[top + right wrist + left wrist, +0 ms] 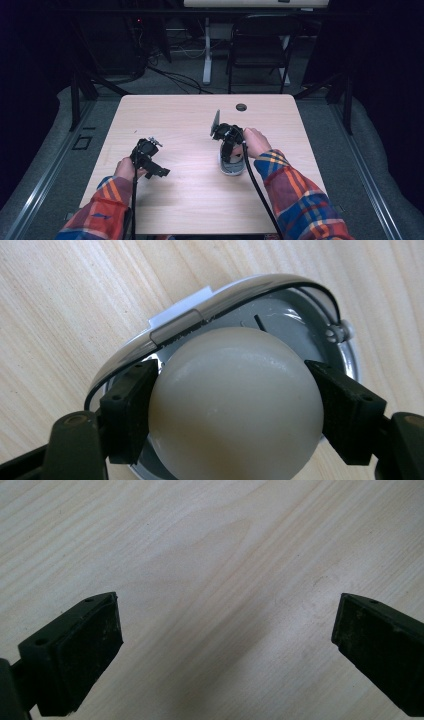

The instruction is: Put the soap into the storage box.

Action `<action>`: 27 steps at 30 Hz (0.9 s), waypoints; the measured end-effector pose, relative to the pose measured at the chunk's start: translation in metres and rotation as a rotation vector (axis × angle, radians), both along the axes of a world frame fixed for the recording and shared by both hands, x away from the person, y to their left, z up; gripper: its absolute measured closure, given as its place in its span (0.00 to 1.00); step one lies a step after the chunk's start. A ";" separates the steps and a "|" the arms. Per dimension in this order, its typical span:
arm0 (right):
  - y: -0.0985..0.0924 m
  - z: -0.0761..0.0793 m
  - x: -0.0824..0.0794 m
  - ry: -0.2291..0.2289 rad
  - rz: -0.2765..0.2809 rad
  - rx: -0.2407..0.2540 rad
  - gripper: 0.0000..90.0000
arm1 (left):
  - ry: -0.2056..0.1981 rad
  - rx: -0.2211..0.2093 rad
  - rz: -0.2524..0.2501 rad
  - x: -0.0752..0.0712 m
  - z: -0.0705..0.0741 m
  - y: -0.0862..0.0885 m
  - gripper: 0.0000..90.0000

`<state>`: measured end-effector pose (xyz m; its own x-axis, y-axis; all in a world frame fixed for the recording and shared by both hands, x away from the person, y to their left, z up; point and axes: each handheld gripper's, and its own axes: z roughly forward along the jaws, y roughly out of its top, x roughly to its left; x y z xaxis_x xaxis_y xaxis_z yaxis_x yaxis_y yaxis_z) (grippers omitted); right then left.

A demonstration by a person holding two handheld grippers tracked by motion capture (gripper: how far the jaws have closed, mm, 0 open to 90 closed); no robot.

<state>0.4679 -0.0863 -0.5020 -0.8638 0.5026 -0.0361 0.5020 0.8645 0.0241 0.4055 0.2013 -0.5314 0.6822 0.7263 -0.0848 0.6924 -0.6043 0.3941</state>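
With the right gripper [235,405] clamped on the egg [235,405] just over the grey dish [320,335] near the table's [190,200] right side, lower it straight and loosen slowly, while the left gripper [225,630] stays spread, empty.

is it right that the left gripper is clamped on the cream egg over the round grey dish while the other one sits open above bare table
Not quite: the right gripper clamps the cream egg over the round grey dish, as the right gripper view shows. The left gripper sits open above bare table.
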 end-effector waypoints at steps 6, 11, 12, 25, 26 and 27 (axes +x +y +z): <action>0.000 -0.005 0.000 0.003 0.002 0.000 0.27 | 0.003 0.000 0.000 0.000 0.000 0.000 0.00; -0.001 -0.006 0.000 0.003 0.002 -0.001 0.27 | 0.003 0.001 -0.001 0.000 0.000 0.000 0.00; -0.001 -0.006 0.000 0.005 0.001 -0.003 0.27 | 0.003 0.001 -0.002 0.000 0.000 0.000 0.00; -0.009 -0.001 -0.002 -0.010 -0.010 0.011 0.24 | 0.005 0.005 -0.003 0.000 0.000 0.000 0.00; -0.010 0.000 -0.002 -0.008 -0.009 0.010 0.23 | 0.005 0.006 -0.004 0.000 0.000 -0.001 0.00; -0.011 0.001 -0.002 -0.014 -0.012 0.016 0.23 | 0.005 0.007 -0.004 0.000 0.000 -0.001 0.00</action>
